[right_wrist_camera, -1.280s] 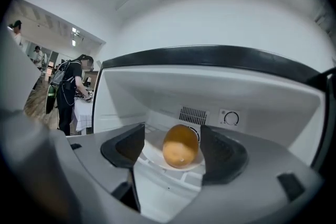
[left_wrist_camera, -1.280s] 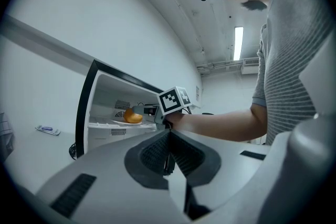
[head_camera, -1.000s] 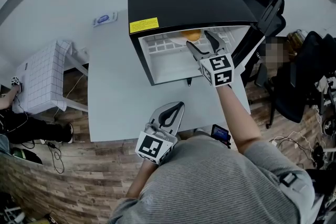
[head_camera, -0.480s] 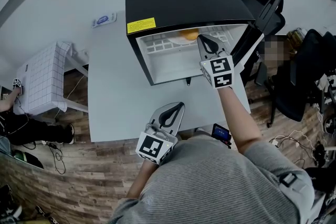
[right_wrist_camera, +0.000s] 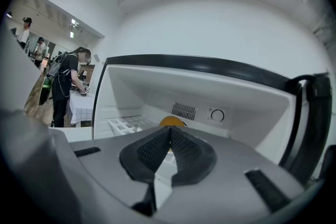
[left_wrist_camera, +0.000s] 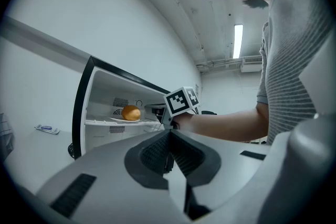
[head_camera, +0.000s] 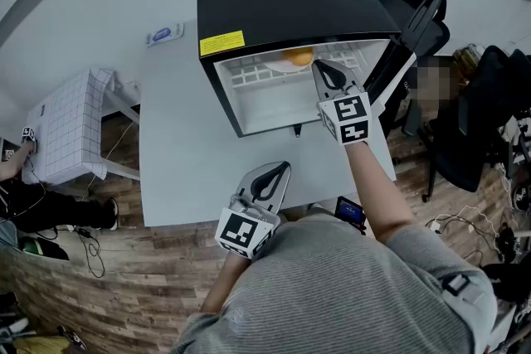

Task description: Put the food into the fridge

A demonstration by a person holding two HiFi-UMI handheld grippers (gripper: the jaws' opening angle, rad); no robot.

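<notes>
One round orange-brown bun [head_camera: 299,56] sits on a white plate [left_wrist_camera: 123,120] on the upper wire shelf inside the fridge [head_camera: 282,0], towards the back wall. The fridge is a single small black box standing on a pale grey table [head_camera: 178,145], its door [head_camera: 397,70] swung open to the right.

The right gripper [head_camera: 322,69] is level in the fridge's mouth, just short of the bun, with its jaws pressed together and nothing in them. The left gripper [head_camera: 279,172] hangs over the near edge of the table, well apart from the fridge; its jaws are also closed and empty.

On the table there is otherwise one small blue-and-white packet [head_camera: 163,33] by the fridge's left rear corner, and one dark phone-like device [head_camera: 349,211] at the near edge.

The floor [head_camera: 124,286] is wood plank with loose cables. To the left stands one side table under a checked cloth [head_camera: 62,124]; to the right, two black office chairs [head_camera: 419,8]. The walls are plain white, and one strip light [left_wrist_camera: 237,41] glows overhead.
</notes>
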